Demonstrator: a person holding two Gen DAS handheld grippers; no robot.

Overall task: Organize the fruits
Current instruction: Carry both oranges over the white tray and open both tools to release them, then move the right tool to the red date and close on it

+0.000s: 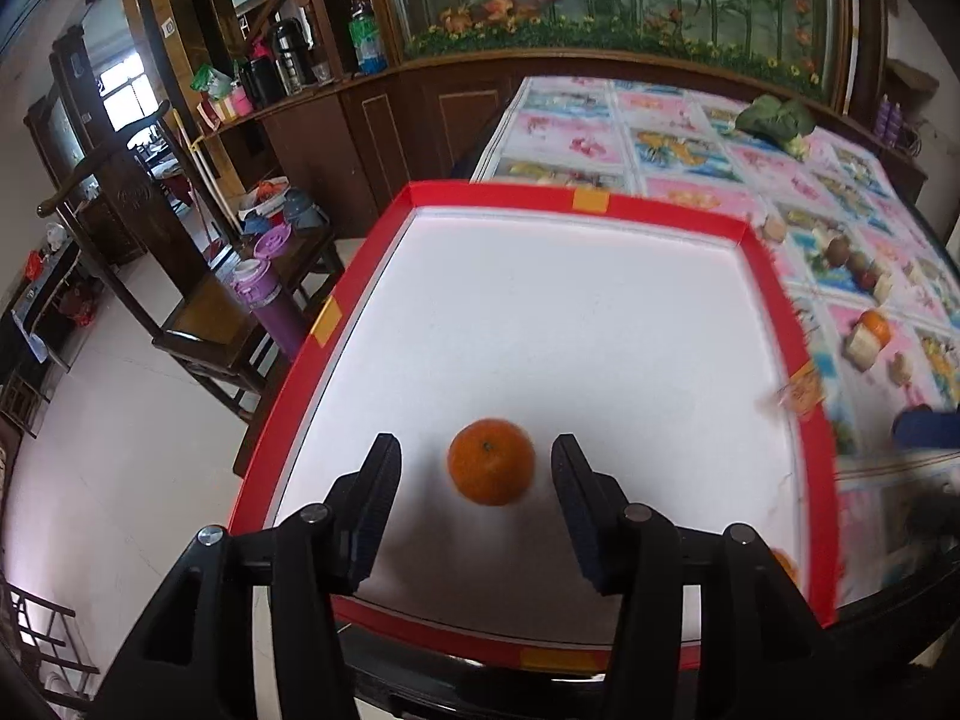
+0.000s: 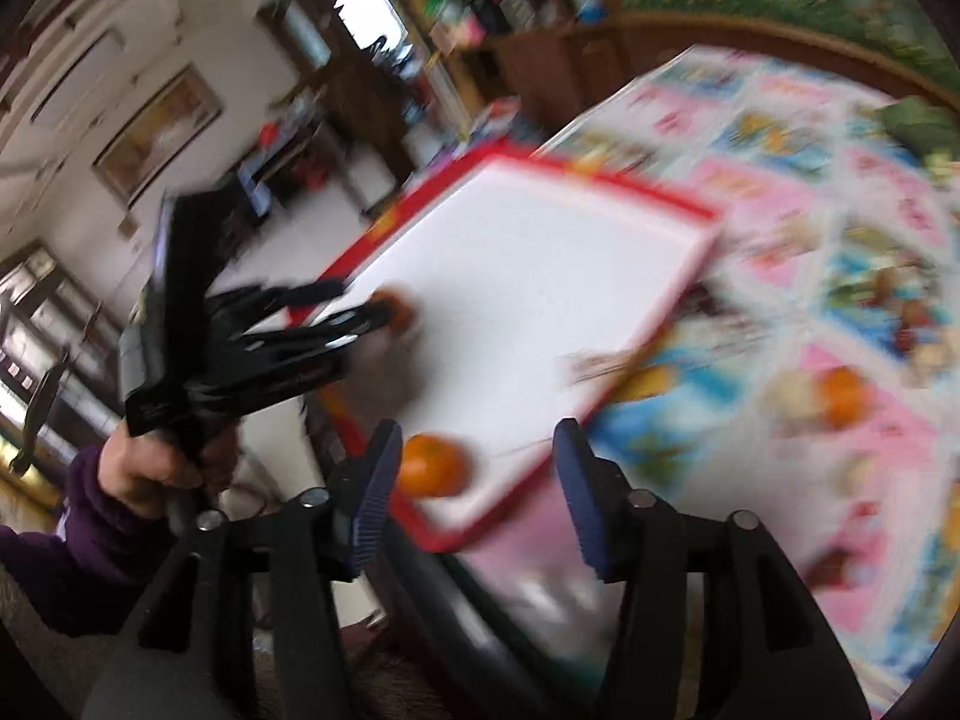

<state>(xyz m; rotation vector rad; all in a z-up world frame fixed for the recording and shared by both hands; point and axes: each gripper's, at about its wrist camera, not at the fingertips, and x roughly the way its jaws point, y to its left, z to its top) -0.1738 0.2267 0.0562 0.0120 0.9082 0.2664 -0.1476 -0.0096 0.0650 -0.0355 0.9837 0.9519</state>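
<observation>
Between the left gripper's (image 1: 477, 474) fingers (image 1: 378, 498), spread wide and touching nothing, sits a small orange (image 1: 492, 461) on the white floor of the red-rimmed tray (image 1: 324, 324). Clear gap on both sides of the fruit; it rests near the tray's near edge, toward the left gripper's side. Skin bright, evenly coloured, stem dimple facing up, slightly soft at the outline from motion blur.

Right gripper (image 2: 477, 480): fingers (image 2: 375, 492) also spread apart, nothing held. Its view is heavily smeared. A second orange (image 2: 433, 464) lies in the tray's near corner, just beside the right gripper's left finger. The left gripper appears in that view too, gripped by a hand (image 2: 141, 474) in a dark purple sleeve (image 2: 54, 564), with the first orange at its tips.

Outward: the tray rests on a surface (image 1: 678, 114) covered by a patterned pink-and-blue cloth. More small items lie scattered right of the tray, including another orange (image 1: 875, 324) touching a pale block (image 1: 864, 348); other pieces too blurred to name. A leafy green vegetable (image 1: 774, 117) sits at the far end.

Risks, as judged: round fruit on a slick tray floor may roll if nudged by a finger on the way in or out. Fast motion on the right side could clip the corner orange or the tray rim and shift the tray. The tray appears to overhang the surface's edge on the near side; a knock there could tip it.
</observation>
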